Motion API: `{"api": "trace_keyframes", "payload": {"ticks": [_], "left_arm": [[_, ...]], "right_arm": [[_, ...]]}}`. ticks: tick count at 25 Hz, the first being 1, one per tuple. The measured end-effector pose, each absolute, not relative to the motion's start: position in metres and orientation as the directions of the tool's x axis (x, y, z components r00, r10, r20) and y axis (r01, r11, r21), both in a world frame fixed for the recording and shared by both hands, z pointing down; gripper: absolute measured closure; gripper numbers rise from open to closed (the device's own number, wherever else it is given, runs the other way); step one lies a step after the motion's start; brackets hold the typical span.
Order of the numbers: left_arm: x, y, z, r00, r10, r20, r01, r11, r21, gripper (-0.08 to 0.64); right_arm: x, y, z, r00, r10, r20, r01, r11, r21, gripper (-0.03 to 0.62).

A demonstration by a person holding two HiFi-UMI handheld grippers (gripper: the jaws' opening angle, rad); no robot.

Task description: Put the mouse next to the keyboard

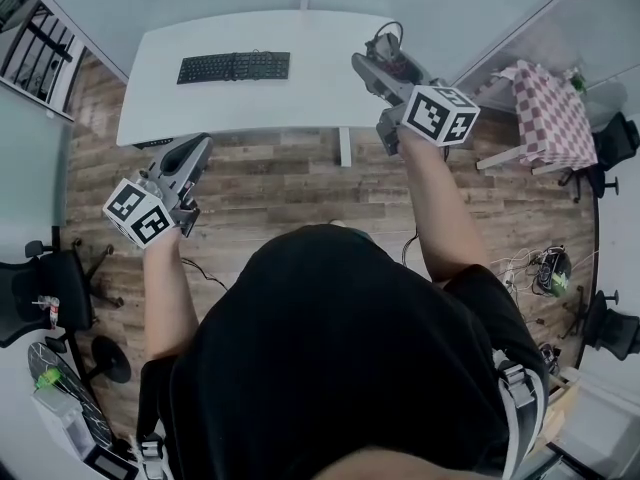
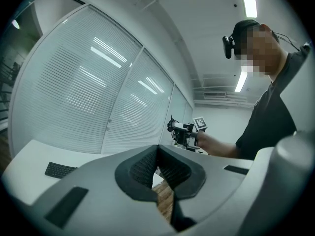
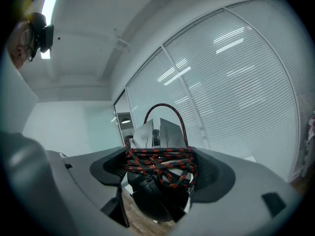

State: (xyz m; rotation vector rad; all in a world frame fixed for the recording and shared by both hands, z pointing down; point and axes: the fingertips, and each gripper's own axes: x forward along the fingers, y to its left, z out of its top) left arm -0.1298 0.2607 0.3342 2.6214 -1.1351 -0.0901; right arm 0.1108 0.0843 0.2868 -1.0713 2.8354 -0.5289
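Note:
A black keyboard (image 1: 234, 66) lies on the white desk (image 1: 300, 103), left of its middle; the left gripper view catches it too, as a keyboard (image 2: 61, 169) at the lower left. My right gripper (image 1: 385, 60) is raised over the desk's right end, shut on a wired mouse (image 3: 156, 181) with its red-and-black braided cable (image 3: 162, 162) wound round the body. The mouse (image 1: 384, 46) barely shows in the head view. My left gripper (image 1: 196, 153) hangs off the desk's front left edge, jaws shut with nothing between them (image 2: 158, 165).
A table with a checked cloth (image 1: 548, 114) stands at the right. Office chairs (image 1: 45, 283) sit at the left and right edges of the wooden floor (image 1: 290, 193). Cables (image 1: 530, 268) lie on the floor at the right. Glass walls with blinds (image 2: 88, 92) surround the room.

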Motion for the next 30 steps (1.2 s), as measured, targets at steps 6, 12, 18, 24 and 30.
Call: {"api": "trace_keyframes", "payload": {"ticks": [6, 12, 18, 24, 30], "left_arm": [[-0.131, 0.255, 0.334, 0.699, -0.713, 0.055, -0.696, -0.66, 0.284, 0.537], [-0.132, 0.253, 0.335, 0.701, -0.711, 0.053, -0.692, -0.661, 0.29, 0.537], [-0.134, 0.246, 0.341, 0.7, -0.711, 0.06, -0.694, -0.659, 0.29, 0.538], [-0.14, 0.23, 0.345, 0.695, -0.715, 0.078, -0.702, -0.651, 0.288, 0.537], [-0.134, 0.208, 0.349, 0.686, -0.721, 0.098, -0.713, -0.638, 0.292, 0.538]], "right_arm": [[0.11, 0.082, 0.291, -0.751, -0.657, 0.068, -0.635, 0.689, -0.349, 0.184], [0.111, 0.08, 0.294, -0.747, -0.66, 0.073, -0.639, 0.683, -0.354, 0.184], [0.111, 0.072, 0.301, -0.746, -0.661, 0.085, -0.642, 0.679, -0.354, 0.184], [0.104, 0.053, 0.305, -0.751, -0.655, 0.079, -0.633, 0.683, -0.364, 0.184], [0.109, 0.027, 0.314, -0.757, -0.648, 0.083, -0.625, 0.682, -0.379, 0.183]]}}
